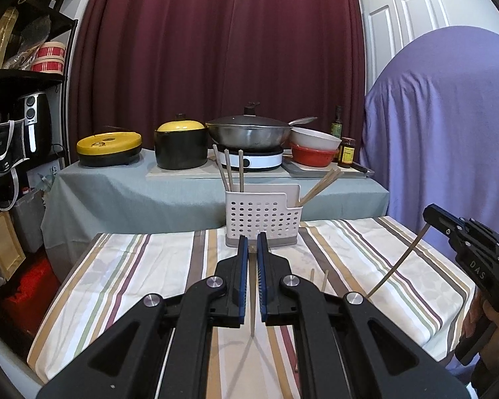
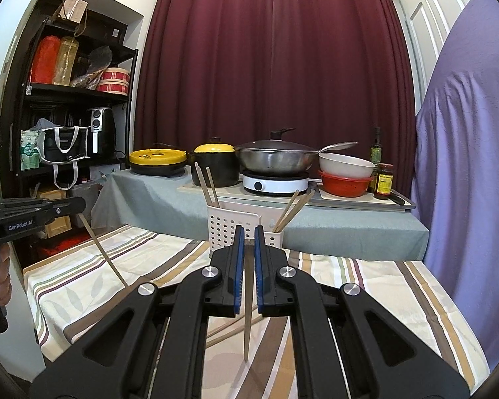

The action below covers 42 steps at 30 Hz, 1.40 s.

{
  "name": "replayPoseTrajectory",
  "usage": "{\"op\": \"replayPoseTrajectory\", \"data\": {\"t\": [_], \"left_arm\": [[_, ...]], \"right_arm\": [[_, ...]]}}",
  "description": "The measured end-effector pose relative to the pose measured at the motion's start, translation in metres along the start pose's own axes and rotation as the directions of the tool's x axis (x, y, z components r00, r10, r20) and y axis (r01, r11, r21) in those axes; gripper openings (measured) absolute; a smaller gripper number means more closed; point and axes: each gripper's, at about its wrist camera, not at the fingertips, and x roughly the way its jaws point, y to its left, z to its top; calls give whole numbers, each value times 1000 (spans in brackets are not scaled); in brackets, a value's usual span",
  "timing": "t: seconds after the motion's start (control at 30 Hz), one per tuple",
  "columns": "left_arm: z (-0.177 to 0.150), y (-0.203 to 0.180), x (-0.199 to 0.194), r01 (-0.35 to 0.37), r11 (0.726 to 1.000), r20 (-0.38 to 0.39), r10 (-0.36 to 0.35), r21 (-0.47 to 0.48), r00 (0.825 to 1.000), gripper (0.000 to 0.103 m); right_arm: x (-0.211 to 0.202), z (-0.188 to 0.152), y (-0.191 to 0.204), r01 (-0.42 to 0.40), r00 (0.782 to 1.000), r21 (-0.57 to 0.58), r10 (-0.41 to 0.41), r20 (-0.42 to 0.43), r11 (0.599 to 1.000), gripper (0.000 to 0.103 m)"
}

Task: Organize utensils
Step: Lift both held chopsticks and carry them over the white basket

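Both tongs are closed, and each one holds one chopstick. The left tongs (image 1: 252,242) grip a thin wooden chopstick (image 1: 251,302) between the blue pads; it hangs down from the tips with its point above the striped cloth (image 1: 133,266) of the bench. The right tongs (image 2: 249,234) grip a second chopstick (image 2: 247,309) in the same way, and its point also hangs over the cloth. In the left view the right tongs show at the right edge of the bench, with a hand (image 1: 489,319) on the handle. The white perforated holder (image 1: 261,212) stands upright at the far edge of the bench, near the middle. Its left compartment has some chopsticks (image 1: 231,169) standing up, and its right compartment has some more chopsticks (image 1: 319,188) leaning to the right. A few loose chopsticks (image 2: 229,327) lie flat on the cloth near the front edge.
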Motion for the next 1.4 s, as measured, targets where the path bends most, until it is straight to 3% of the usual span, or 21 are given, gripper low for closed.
{"op": "replayPoseTrajectory", "data": {"t": [0.6,0.83,1.4], "left_arm": [[46,3,23,7,1000,38,-8,27,999,6],[72,7,39,1,1000,90,-4,29,996,6],[132,4,89,-7,1000,210,3,20,978,6]], "right_arm": [[41,33,-12,-5,1000,0,5,0,1000,6],[69,53,-19,-15,1000,-2,15,13,1000,6],[133,109,-37,0,989,-19,3,150,1000,6]]}}
